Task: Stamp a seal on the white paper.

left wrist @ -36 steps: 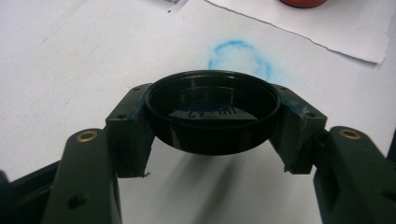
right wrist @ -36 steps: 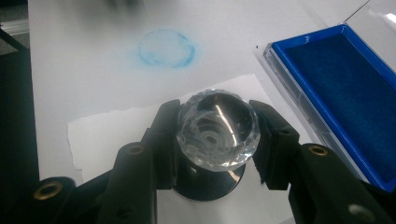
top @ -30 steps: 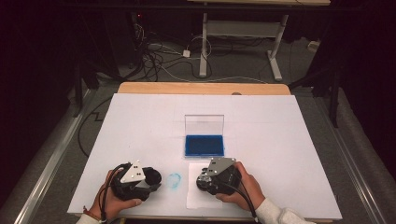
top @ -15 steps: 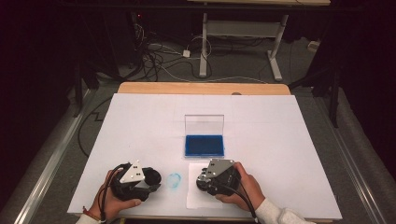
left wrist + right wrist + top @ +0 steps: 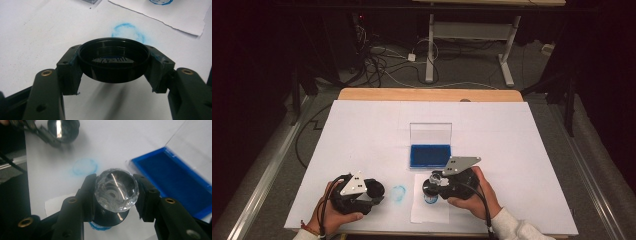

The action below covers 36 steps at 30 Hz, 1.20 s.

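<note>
1. White-covered table [image 5: 362, 130]; wooden edge at 12 o'clock, dark floor with cables and a desk frame beyond.
2. Blue ink pad [image 5: 429, 155] at centre, clear lid upright behind it. Blue ring print [image 5: 398, 193] at 7 o'clock of pad; paper sheet [image 5: 429, 212] at 6 o'clock.
3. Left gripper [image 5: 113, 62], low at 7 o'clock, hand under it: jaws closed on a black round cap [image 5: 113, 58], held off the surface.
4. Right gripper [image 5: 116, 188], at 5 o'clock: jaws clamped on a clear-knobbed round stamp [image 5: 117, 188], its base on the paper.

ink pad [image 5: 429, 155] mid table, paper sheet [image 5: 430, 208] in front, ring mark [image 5: 398, 193] left of sheet
</note>
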Each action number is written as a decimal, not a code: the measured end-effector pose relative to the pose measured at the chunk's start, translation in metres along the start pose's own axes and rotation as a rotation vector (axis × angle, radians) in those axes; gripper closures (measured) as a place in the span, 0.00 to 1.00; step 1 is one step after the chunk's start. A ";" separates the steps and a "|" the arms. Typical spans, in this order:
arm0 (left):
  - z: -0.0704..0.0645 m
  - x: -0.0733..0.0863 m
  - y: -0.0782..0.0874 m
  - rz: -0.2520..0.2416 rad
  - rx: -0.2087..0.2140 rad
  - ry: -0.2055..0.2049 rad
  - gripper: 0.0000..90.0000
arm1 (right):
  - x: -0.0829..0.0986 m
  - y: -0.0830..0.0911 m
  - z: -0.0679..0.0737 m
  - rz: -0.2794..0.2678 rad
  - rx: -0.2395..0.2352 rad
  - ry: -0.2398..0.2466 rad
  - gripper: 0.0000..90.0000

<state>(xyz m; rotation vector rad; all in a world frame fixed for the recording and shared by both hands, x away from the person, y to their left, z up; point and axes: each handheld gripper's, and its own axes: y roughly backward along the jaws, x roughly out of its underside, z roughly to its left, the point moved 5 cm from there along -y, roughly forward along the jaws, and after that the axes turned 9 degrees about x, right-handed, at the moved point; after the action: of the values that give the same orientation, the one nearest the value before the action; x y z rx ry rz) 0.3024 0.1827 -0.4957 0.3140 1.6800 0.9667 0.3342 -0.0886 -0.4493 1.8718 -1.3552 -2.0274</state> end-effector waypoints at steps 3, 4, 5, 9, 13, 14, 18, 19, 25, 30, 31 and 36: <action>0.000 0.000 0.000 0.002 -0.001 -0.001 0.41 | -0.004 0.011 -0.004 -0.029 0.024 0.009 0.63; 0.000 0.000 0.000 0.000 -0.001 0.000 0.41 | -0.005 0.013 -0.005 -0.037 0.031 0.007 0.63; 0.000 -0.001 0.000 -0.001 -0.002 0.000 0.41 | -0.006 0.015 -0.006 -0.043 0.037 0.009 0.63; 0.000 -0.001 0.000 0.000 -0.002 -0.002 0.41 | -0.008 0.022 -0.011 -0.061 0.064 0.020 0.63; 0.000 0.000 0.001 -0.003 -0.002 0.001 0.41 | -0.008 0.027 -0.017 -0.075 0.084 0.019 0.63; 0.001 0.000 0.001 -0.004 -0.003 0.003 0.41 | -0.007 0.028 -0.019 -0.077 0.091 0.017 0.63; 0.001 0.000 0.000 -0.004 0.000 0.003 0.41 | -0.004 0.030 -0.029 -0.076 0.109 0.002 0.63; 0.001 0.000 0.000 -0.004 0.000 0.003 0.41 | -0.004 0.032 -0.031 -0.077 0.114 0.004 0.63; 0.001 0.000 0.001 -0.009 -0.001 0.008 0.41 | -0.005 0.041 -0.039 -0.102 0.133 -0.009 0.63; 0.002 0.001 0.000 -0.008 0.000 0.013 0.41 | -0.006 0.047 -0.045 -0.113 0.151 -0.023 0.63; 0.002 0.000 0.000 -0.009 -0.001 0.014 0.41 | -0.006 0.048 -0.047 -0.115 0.155 -0.024 0.63; 0.003 0.001 -0.001 -0.009 -0.001 0.017 0.41 | -0.007 0.053 -0.051 -0.128 0.167 -0.036 0.63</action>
<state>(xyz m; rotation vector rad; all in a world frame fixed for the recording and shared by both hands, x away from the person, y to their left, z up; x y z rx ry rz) 0.3051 0.1841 -0.4967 0.2982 1.6946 0.9665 0.3529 -0.1445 -0.4047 2.0497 -1.4932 -2.0742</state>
